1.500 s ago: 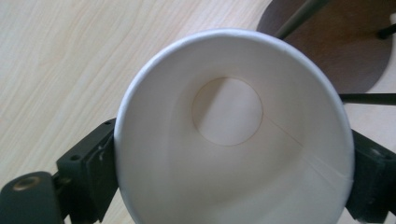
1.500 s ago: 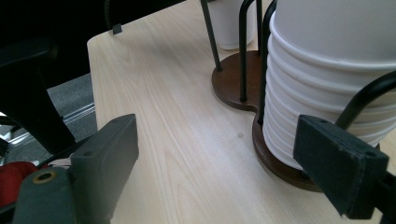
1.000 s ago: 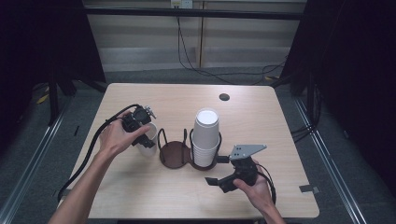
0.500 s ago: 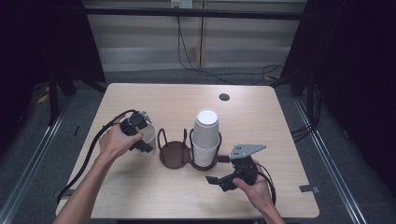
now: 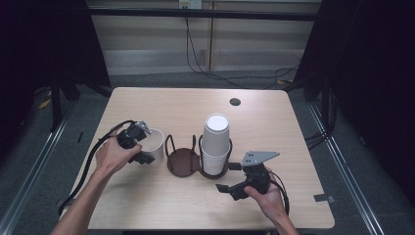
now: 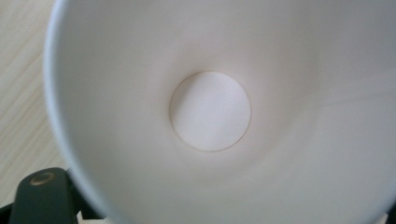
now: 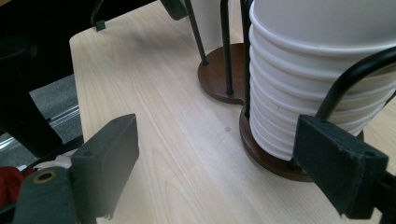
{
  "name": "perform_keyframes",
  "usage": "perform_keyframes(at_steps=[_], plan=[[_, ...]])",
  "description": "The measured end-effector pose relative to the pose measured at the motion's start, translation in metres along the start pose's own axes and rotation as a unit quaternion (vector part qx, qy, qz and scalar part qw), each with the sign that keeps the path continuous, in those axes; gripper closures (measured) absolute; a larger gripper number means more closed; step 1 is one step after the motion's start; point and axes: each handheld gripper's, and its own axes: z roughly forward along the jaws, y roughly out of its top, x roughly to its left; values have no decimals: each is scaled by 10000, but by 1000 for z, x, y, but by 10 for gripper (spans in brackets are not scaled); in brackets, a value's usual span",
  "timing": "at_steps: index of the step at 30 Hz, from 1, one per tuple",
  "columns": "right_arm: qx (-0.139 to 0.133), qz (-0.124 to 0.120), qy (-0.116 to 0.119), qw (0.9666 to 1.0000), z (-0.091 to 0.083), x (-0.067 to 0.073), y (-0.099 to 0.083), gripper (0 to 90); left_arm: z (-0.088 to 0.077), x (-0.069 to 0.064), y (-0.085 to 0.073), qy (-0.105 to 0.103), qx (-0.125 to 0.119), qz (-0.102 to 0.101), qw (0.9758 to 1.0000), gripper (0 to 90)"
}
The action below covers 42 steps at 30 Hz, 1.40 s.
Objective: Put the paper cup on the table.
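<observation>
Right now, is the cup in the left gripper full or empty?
Empty: the left gripper view looks straight into the cup, and its bare white bottom shows.

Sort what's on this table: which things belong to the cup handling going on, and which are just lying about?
In play:
- single white cup, held by the left gripper
- stack of white cups in the holder
- dark two-ring cup holder, one ring empty
- right gripper, open beside the stack

Lying about:
- small dark round spot at the table's far side
- cables behind the table

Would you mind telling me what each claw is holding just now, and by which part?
The left claw holds a single white cup by its rim; the right claw is open and holds nothing.
</observation>
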Motion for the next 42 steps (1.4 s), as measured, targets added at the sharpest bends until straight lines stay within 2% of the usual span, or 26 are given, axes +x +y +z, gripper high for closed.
perform_keyframes(at_steps=[3, 4, 5, 6, 8, 12, 13, 14, 15, 17, 18, 19, 21, 23, 25, 28, 30, 32, 35, 37, 38, 39, 40, 41, 42], plan=[[-12, 10, -10, 10000, 0, 0, 0, 146, -3, 0, -4, 18, -33, -22, 10000, 153], [-20, 32, -9, 10000, -1, -1, 0, 146, -6, -5, -7, 141, -194, -78, 9997, 152], [-20, 32, -9, 10000, -1, -1, 0, 146, -6, -5, -7, 141, -194, -78, 9997, 152], [-23, 43, -13, 10000, -1, -1, 0, 146, -8, -6, -10, 27, -280, -104, 9996, 153], [-27, 48, -19, 10000, -1, -2, 0, 146, -9, -7, -11, 27, -347, -107, 9993, 153], [-22, 37, -22, 10000, -2, -1, 0, 146, -10, -8, -19, 134, -381, -155, 9991, 155], [-22, 32, -36, 10000, -2, -1, 0, 146, -9, -8, -25, 170, -486, -245, 9984, 155], [-22, 32, -36, 10000, -2, -1, 0, 146, -9, -8, -25, 170, -486, -245, 9984, 157], [-24, 47, -28, 10000, -2, -2, -1, 146, -10, -8, -30, 134, -530, -361, 9979, 158], [-13, 51, -46, 10000, -2, -2, -1, 146, -11, -7, -33, 115, -543, -360, 9978, 159], [-13, 51, -46, 10000, -2, -2, -1, 146, -11, -7, -37, 85, -641, -458, 9969, 159], [-17, 65, -42, 10000, -2, -3, -1, 146, -12, -6, -39, 49, -598, -447, 9972, 159], [-15, 61, -48, 10000, -2, -3, -1, 146, -13, -7, -44, 79, -679, -534, 9962, 160], [-15, 54, -50, 10000, -2, -2, -1, 145, -14, -8, -48, -7, -786, -549, 9954, 165], [-15, 57, -52, 10000, -2, -2, -1, 146, -15, -10, -53, -189, -1055, -711, 9917, 167], [-11, 54, -58, 10000, -2, -2, -1, 146, -17, -13, -58, -169, -1183, -742, 9901, 196], [-7, 53, -61, 10000, -2, -2, -1, 146, -18, -15, -61, -271, -1293, -825, 9878, 196], [-5, 54, -61, 10000, -2, -2, -1, 146, -20, -19, -64, -186, -1375, -806, 9870, 197], [-4, 62, -68, 10000, -2, -3, -2, 145, -22, -25, -69, -192, -1526, -784, 9850, 205], [3, 64, -72, 10000, -2, -3, -2, 146, -22, -30, -70, -103, -1565, -707, 9851, 258], [5, 59, -75, 10000, -2, -3, -2, 146, -23, -33, -71, -57, -1664, -722, 9834, 261], [10, 60, -78, 10000, -2, -2, -2, 145, -24, -35, -72, -70, -1811, -757, 9805, 261], [15, 60, -83, 9999, -2, -2, -2, 146, -25, -38, -73, 14, -1919, -767, 9784, 261], [9, 54, -83, 10000, -2, -1, -2, 145, -26, -40, -73, 94, -1995, -743, 9770, 261], [9, 54, -83, 10000, -2, -1, -2, 145, -26, -40, -73, 94, -1995, -743, 9770, 261]])
